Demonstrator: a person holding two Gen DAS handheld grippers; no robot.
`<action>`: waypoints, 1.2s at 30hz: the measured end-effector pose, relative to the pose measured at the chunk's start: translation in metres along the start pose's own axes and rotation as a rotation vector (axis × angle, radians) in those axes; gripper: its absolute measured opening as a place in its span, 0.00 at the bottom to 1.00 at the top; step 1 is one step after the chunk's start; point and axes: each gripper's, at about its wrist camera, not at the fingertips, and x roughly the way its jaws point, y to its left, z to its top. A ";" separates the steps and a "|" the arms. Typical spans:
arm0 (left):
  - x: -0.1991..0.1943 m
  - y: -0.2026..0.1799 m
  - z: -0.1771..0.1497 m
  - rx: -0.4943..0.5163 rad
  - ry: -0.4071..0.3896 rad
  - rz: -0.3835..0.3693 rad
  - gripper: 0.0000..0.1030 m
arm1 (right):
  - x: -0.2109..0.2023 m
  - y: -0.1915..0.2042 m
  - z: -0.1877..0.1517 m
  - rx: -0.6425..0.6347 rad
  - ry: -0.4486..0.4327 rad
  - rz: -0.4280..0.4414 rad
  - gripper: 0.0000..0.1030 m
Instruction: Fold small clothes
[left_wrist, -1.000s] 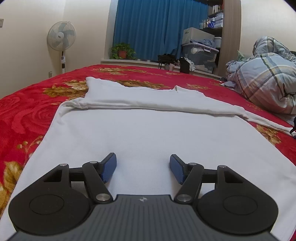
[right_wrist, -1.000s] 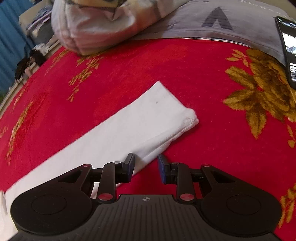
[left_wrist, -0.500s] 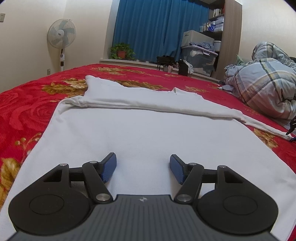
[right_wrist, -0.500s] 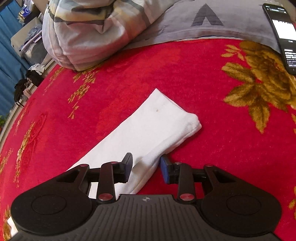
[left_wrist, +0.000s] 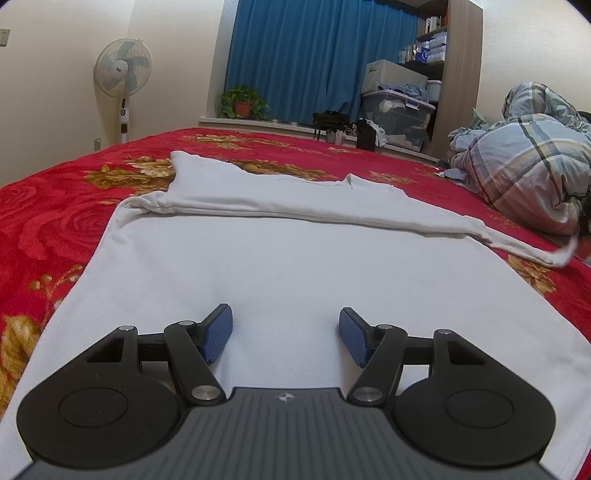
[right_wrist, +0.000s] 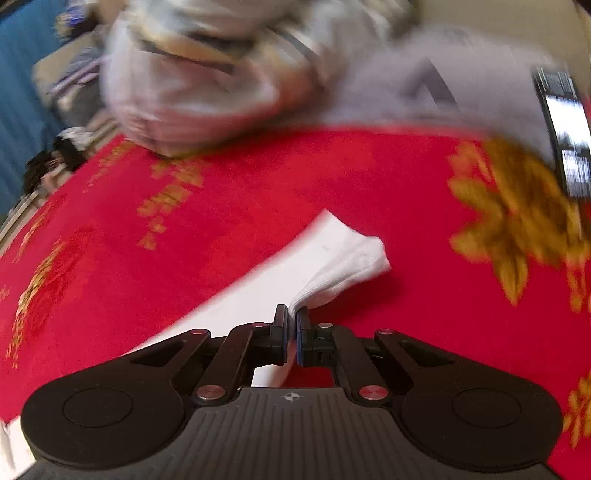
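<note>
A white long-sleeved shirt (left_wrist: 295, 266) lies flat on the red floral bedspread (left_wrist: 55, 221). One sleeve is folded across its far part, and the other sleeve (left_wrist: 532, 251) trails off to the right. My left gripper (left_wrist: 286, 334) is open and empty, low over the shirt's body. In the right wrist view my right gripper (right_wrist: 291, 325) is shut on the edge of that sleeve (right_wrist: 332, 258) just behind its cuff. The view is blurred by motion.
A plaid duvet (left_wrist: 528, 177) is heaped at the right of the bed; it also shows in the right wrist view (right_wrist: 192, 85). A grey pillow (right_wrist: 443, 81) and a phone (right_wrist: 565, 129) lie beyond the sleeve. A fan (left_wrist: 123, 77), curtains and storage boxes stand past the bed.
My right gripper has closed on the sleeve near the cuff, and its view has turned blurry with motion. The sleeve end has lifted slightly. My left gripper has hardly moved.
</note>
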 end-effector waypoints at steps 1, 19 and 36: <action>0.000 0.000 0.000 0.001 -0.001 0.001 0.67 | -0.014 0.020 0.000 -0.074 -0.058 0.023 0.03; 0.000 0.013 0.007 -0.072 0.021 -0.074 0.75 | -0.212 0.306 -0.223 -0.619 0.398 0.919 0.17; 0.087 0.036 0.153 -0.234 0.101 0.007 0.35 | -0.192 0.169 -0.124 -0.434 0.095 0.667 0.23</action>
